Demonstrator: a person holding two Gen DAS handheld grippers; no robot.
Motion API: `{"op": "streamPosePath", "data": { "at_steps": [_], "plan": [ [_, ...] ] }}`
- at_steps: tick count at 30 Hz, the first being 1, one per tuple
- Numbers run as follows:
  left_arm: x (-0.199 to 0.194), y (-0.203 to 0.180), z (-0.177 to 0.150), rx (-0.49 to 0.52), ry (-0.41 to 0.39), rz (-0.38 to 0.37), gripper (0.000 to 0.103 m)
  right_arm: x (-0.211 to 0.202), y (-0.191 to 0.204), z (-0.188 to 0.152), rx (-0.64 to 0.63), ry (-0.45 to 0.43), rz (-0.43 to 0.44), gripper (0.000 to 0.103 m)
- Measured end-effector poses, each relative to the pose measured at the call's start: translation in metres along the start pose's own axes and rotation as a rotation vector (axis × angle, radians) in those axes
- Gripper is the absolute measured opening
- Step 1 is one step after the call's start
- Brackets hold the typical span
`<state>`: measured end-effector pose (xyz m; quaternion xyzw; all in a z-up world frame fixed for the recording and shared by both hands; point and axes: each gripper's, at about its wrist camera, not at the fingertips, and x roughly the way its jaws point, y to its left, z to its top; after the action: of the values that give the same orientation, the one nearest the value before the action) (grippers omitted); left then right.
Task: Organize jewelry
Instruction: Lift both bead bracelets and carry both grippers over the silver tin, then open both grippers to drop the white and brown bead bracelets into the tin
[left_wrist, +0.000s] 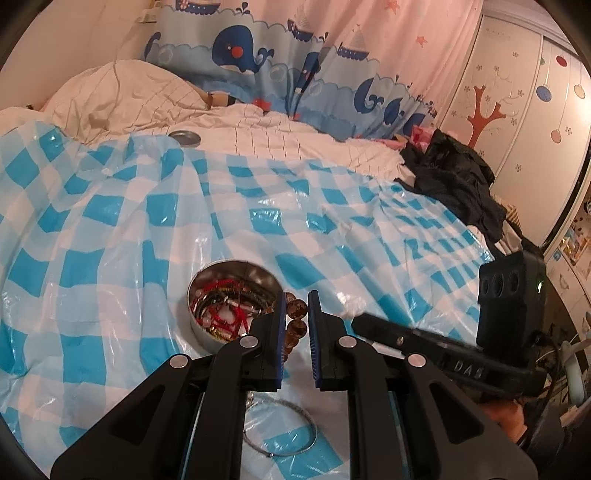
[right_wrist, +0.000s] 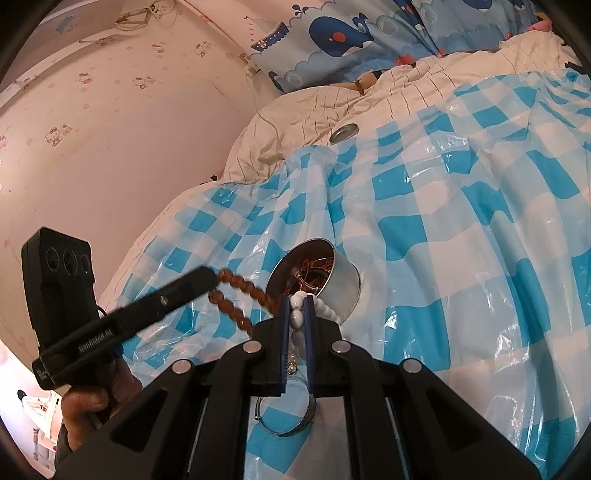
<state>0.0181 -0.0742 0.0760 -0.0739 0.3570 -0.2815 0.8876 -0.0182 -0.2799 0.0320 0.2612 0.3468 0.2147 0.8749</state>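
Note:
A round metal tin (left_wrist: 207, 332) holding red, black and gold bracelets sits on the blue-checked plastic sheet (left_wrist: 110, 221); it also shows in the right wrist view (right_wrist: 343, 284). My left gripper (left_wrist: 296, 301) is shut on an amber bead bracelet (left_wrist: 297, 310) right beside the tin's rim; its beads hang from the left gripper in the right wrist view (right_wrist: 236, 295). My right gripper (right_wrist: 297, 301) is shut on a white bead bracelet (right_wrist: 297, 314) just in front of the tin. A thin silver bangle (left_wrist: 280, 430) lies on the sheet below the grippers.
The tin's lid (left_wrist: 184, 137) lies far back on the white quilt (left_wrist: 295, 136). A heap of black clothes (left_wrist: 454, 177) lies at the right of the bed. A whale-print curtain (left_wrist: 295, 59) hangs behind. A wardrobe (left_wrist: 524, 110) stands at the right.

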Motion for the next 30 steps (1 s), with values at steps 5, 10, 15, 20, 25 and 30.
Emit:
{"op": "streamPosePath", "data": {
  "at_steps": [5,10,15,20,25,30],
  "plan": [
    [0.004,-0.001,0.007,-0.01,-0.012,-0.008,0.01,0.001,0.0,0.0,0.004,0.002,0.004,0.008],
    [0.01,-0.003,0.011,-0.015,-0.02,-0.014,0.01,0.002,0.0,-0.001,0.017,0.005,0.017,0.008],
    [0.021,0.003,0.018,-0.055,-0.053,0.022,0.01,0.001,-0.001,0.001,0.015,0.002,0.02,0.008],
    [0.048,0.035,0.013,-0.164,0.029,0.137,0.012,0.0,-0.002,0.002,0.02,0.0,0.023,0.008],
    [0.04,0.053,0.005,-0.212,0.034,0.165,0.027,0.0,-0.002,0.003,0.019,0.002,0.031,0.008],
    [0.022,0.065,0.003,-0.249,-0.004,0.158,0.04,0.002,0.012,0.011,0.017,-0.002,0.094,0.008]
  ]
}}
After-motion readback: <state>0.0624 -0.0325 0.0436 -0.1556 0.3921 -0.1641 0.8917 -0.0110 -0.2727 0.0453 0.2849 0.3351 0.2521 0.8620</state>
